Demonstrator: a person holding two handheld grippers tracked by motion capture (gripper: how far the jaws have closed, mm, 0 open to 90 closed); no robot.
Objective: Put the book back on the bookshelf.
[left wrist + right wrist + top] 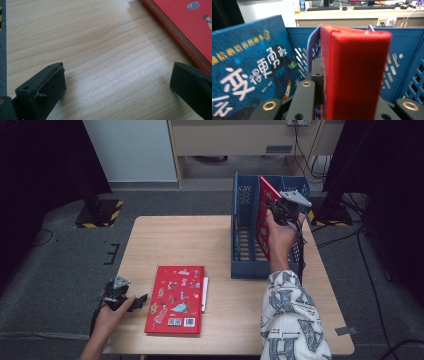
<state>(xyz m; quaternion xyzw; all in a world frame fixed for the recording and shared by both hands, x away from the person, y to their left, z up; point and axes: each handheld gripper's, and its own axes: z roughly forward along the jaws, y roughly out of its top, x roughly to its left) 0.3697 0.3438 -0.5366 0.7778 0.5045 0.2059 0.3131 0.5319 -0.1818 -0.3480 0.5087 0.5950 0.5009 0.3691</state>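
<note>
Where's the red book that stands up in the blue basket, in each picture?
High view: upper right, the upright red hardcover book stands in the blue plastic crate, clamped by the right gripper.
Right gripper view: centre, edge-on.
Shared landmark: the crate's slotted walls.

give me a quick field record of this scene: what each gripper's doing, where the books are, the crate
right gripper: shut on the upright red book, holding it in the blue crate
left gripper: open, low over the table, nothing between its jaws
flat red book: lies on the table beside the left gripper
blue book: stands in the crate, left of the held book in the right gripper view
</note>
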